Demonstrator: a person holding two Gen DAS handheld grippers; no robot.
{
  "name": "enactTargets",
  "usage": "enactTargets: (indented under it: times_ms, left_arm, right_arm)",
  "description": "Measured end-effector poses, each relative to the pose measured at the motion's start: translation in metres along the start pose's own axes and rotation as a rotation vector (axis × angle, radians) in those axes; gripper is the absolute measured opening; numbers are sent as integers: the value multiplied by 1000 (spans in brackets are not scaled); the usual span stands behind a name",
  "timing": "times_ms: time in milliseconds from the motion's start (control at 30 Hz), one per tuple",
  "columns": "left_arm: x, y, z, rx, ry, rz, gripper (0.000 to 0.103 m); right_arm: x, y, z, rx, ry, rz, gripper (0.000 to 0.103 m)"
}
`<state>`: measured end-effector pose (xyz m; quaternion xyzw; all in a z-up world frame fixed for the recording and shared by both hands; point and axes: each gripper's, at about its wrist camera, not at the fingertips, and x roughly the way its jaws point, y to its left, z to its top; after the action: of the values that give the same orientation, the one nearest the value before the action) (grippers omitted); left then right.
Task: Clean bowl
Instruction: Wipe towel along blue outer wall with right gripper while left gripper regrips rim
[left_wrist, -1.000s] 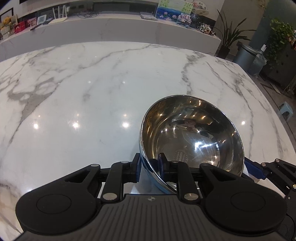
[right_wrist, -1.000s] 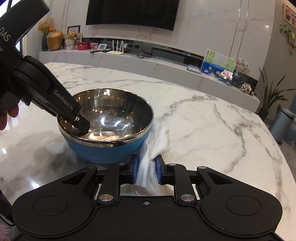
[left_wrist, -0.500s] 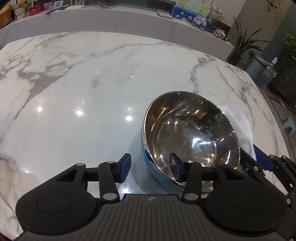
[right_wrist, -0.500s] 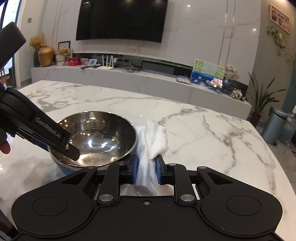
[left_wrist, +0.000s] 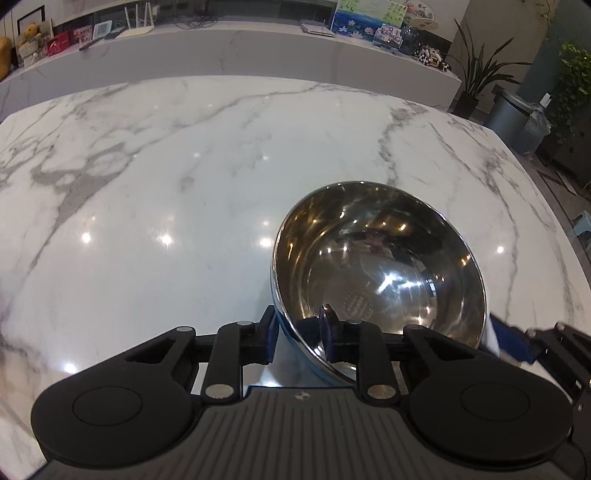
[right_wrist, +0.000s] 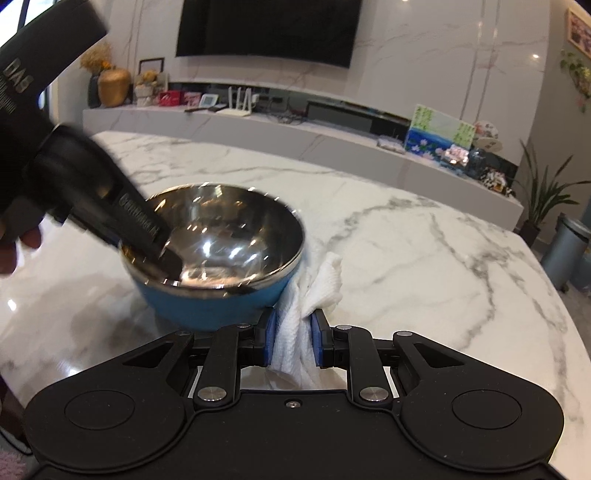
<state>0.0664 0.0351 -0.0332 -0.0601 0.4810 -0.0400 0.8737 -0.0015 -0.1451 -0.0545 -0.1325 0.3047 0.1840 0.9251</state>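
A steel bowl (left_wrist: 380, 266) with a blue outside sits on the marble table, also in the right wrist view (right_wrist: 218, 240). My left gripper (left_wrist: 299, 334) is shut on the bowl's near rim, one finger inside and one outside; it shows from the side in the right wrist view (right_wrist: 162, 254). My right gripper (right_wrist: 291, 339) is shut on a white cloth (right_wrist: 299, 332), which presses against the bowl's blue outer wall on its right side. The right gripper's blue pads show at the lower right of the left wrist view (left_wrist: 511, 341).
The white marble table (left_wrist: 184, 184) stretches ahead and left of the bowl. Its far edge faces a long shelf (right_wrist: 295, 125) with ornaments. A grey bin (right_wrist: 565, 251) and plants stand on the floor at the right.
My left gripper opened half a second ago and has closed again on the bowl's rim. The bowl is tilted and moving. The cloth has gone from beside the rim down against the blue outer wall.
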Motion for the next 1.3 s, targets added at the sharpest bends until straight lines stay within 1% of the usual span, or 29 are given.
enactTargets:
  times_ms: [133, 200, 267, 333, 433, 533, 667, 700, 800, 900, 1067, 1300]
  left_arm:
    - [0, 2, 1, -10, -2, 0, 22]
    - [0, 2, 1, -22, 0, 3, 22]
    - [-1, 3, 0, -35, 5, 8, 25]
    - [-2, 4, 0, -46, 12, 15, 31]
    - [-3, 5, -2, -59, 21, 11, 35]
    - [-3, 4, -4, -61, 30, 4, 36]
    - [-5, 2, -5, -52, 31, -1, 36]
    - [-4, 1, -5, -45, 31, 1, 35]
    - [-4, -1, -4, -25, 28, -5, 28]
    - [-3, -4, -4, 4, 22, -4, 27]
    - [-1, -4, -3, 35, 7, -10, 23]
    - [2, -2, 0, 46, -8, -15, 23]
  right_arm:
    - [2, 2, -4, -9, 22, 14, 18]
    - [3, 1, -5, -6, 25, 5, 18]
    - [2, 0, -4, -2, 17, -13, 18]
    - [1, -2, -3, 3, 4, -33, 18]
    - [-3, -6, -1, 7, -26, -64, 18]
    - [-5, -10, 2, 13, -47, -74, 18]
    - [-7, -12, 3, 11, -62, -72, 18]
    - [-7, -12, 3, 9, -66, -69, 18]
    - [-5, -9, 4, -3, -63, -56, 18]
    - [-4, -7, 4, -18, -58, -50, 18]
    - [0, -7, 2, -23, -30, -33, 18]
    - [4, 6, -3, -50, 22, 14, 18]
